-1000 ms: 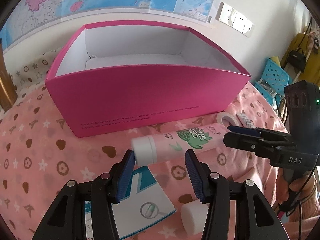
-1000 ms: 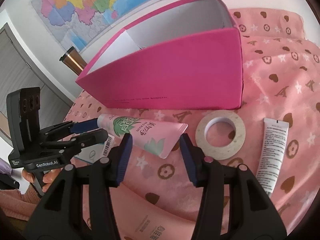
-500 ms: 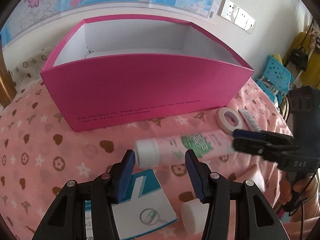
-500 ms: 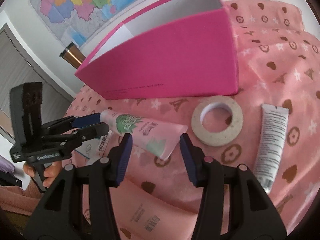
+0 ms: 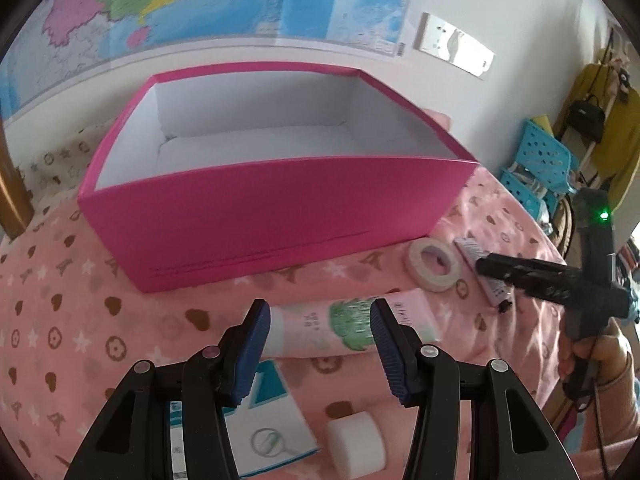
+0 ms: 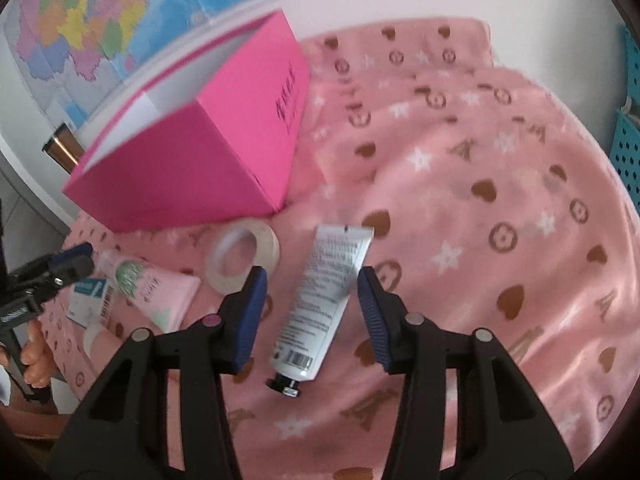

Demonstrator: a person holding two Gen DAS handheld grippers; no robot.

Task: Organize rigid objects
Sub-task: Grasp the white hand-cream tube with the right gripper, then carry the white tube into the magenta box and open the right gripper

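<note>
Right gripper (image 6: 311,298) has swung off the pink tube (image 6: 154,294) and now sits over the white tube (image 6: 324,304), which lies between its jaws, untouched; they've just been closing a bit but remain apart. Left gripper (image 5: 320,332) is parted too, pink tube just ahead of its tips. Tape roll (image 6: 242,256) sits left of the right jaws, pink box (image 5: 276,204) beyond.

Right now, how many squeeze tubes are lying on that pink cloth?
2 in clear view. The pink tube lies in front of the pink box, ahead of the left gripper. The white tube lies between the open right gripper's fingers, beside the tape roll. Others may be hidden.
</note>
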